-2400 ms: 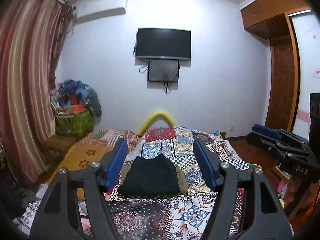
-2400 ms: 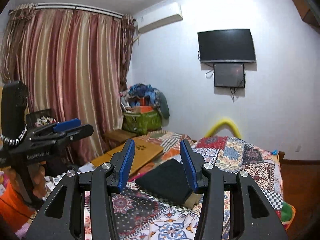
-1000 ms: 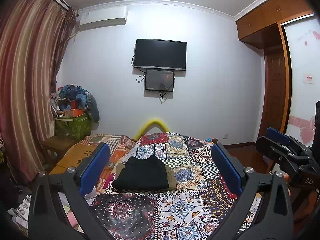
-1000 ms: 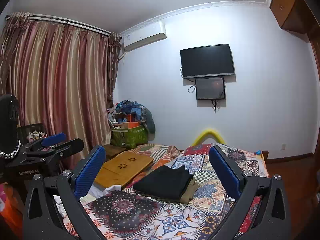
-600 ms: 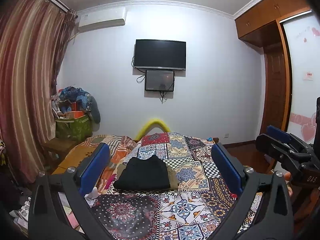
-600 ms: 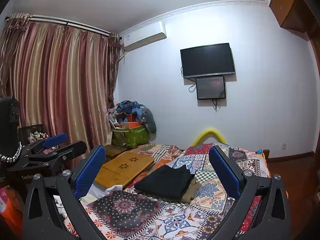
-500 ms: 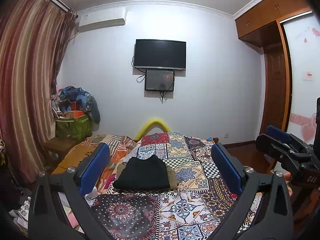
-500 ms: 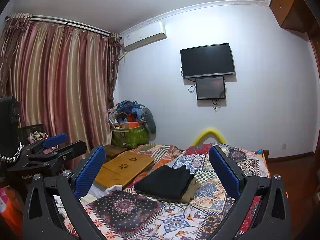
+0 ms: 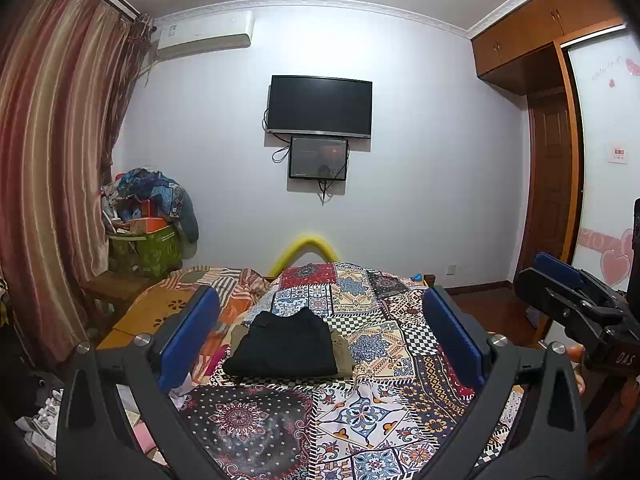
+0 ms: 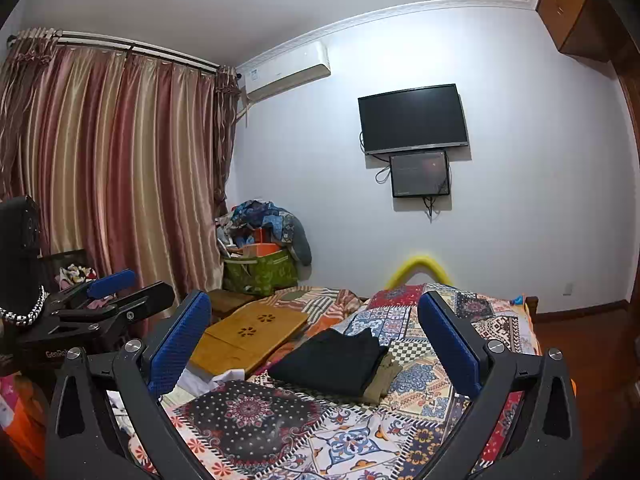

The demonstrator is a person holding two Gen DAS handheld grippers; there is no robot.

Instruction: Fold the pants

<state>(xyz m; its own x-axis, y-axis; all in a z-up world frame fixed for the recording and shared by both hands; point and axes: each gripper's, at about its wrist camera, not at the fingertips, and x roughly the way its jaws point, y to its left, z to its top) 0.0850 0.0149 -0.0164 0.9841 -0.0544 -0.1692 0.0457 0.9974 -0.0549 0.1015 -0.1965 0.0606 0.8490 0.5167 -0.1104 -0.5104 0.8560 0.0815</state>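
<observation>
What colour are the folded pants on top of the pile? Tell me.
Black folded pants, lying on a khaki garment; clearest in the left wrist view.

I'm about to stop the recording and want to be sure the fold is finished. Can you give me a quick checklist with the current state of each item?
1. Black pants folded into a compact stack: ok.
2. Pants resting on the patterned bedspread, not hanging off: ok.
3. Left gripper open and holding nothing: ok.
4. Right gripper open and holding nothing: ok.
5. Both grippers apart from the pants: ok.
6. Khaki garment under the pants also folded neatly: cannot tell, mostly hidden.
</observation>
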